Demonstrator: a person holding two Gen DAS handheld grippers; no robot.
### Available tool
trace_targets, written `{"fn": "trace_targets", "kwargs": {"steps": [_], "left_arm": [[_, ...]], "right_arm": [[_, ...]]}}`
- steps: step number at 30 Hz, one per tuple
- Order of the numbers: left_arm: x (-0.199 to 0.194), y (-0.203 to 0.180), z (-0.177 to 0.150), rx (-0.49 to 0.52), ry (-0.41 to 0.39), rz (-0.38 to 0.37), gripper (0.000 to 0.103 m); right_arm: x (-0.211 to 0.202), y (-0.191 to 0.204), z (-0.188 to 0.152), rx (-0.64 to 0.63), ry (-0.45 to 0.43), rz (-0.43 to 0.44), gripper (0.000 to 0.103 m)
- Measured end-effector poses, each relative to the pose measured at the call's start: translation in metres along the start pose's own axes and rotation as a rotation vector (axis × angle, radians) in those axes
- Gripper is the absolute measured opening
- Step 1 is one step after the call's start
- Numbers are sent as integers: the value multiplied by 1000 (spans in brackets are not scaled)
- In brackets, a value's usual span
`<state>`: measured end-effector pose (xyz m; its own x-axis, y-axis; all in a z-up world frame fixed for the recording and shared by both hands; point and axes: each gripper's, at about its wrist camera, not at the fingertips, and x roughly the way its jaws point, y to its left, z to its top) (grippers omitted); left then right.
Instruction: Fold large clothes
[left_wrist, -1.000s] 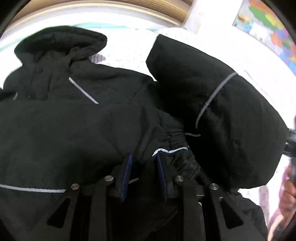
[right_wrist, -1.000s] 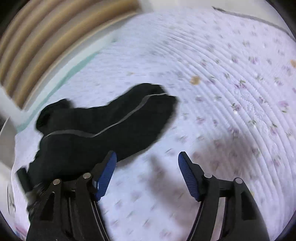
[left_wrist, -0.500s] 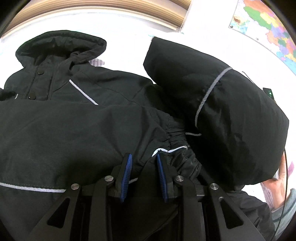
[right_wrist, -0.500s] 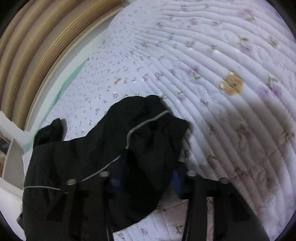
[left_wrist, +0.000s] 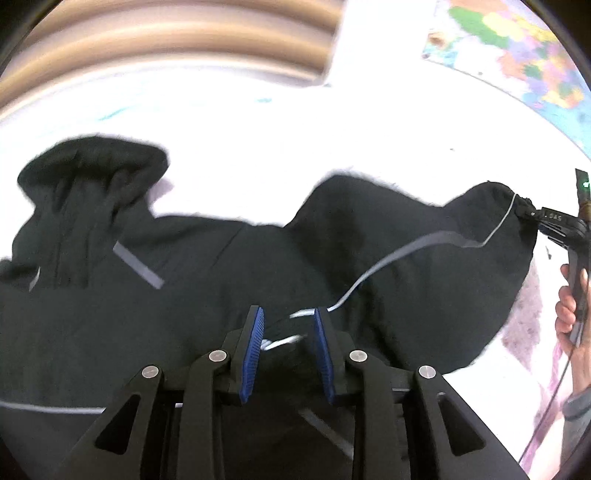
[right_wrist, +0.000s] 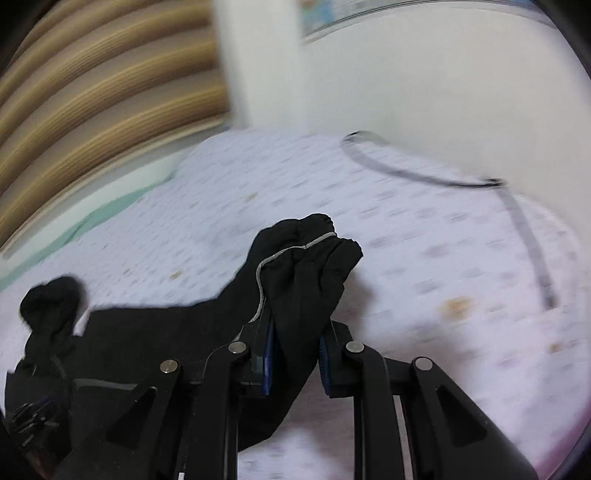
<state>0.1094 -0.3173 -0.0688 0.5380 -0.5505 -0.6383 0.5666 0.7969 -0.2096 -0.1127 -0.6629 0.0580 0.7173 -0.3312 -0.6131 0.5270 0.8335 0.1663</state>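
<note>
Black jacket lies on the floral bed. Left tool grips its hem; right tool is closing, its pads pressing the sleeve cuff.

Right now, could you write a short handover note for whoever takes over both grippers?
Left gripper: clamped on the black jacket near its waist.
Right gripper: jaws closing, the sleeve cuff pinched between them and raised off the quilt.
Hood lies at the far end, body spread flat.
Done: both grips taken.
Left: fold the sleeve across the body, then fold the rest.
</note>
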Motion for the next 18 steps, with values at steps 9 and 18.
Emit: {"fn": "trace_targets", "kwargs": {"steps": [9,18], "left_arm": [[79,-17,-26,-22,245,-92,28],[10,-6,-11,-6,160,-122,29]], "right_arm": [[35,-61,-21,125,106,-30,23],[4,-35,-22,91,60,216,23]]}}
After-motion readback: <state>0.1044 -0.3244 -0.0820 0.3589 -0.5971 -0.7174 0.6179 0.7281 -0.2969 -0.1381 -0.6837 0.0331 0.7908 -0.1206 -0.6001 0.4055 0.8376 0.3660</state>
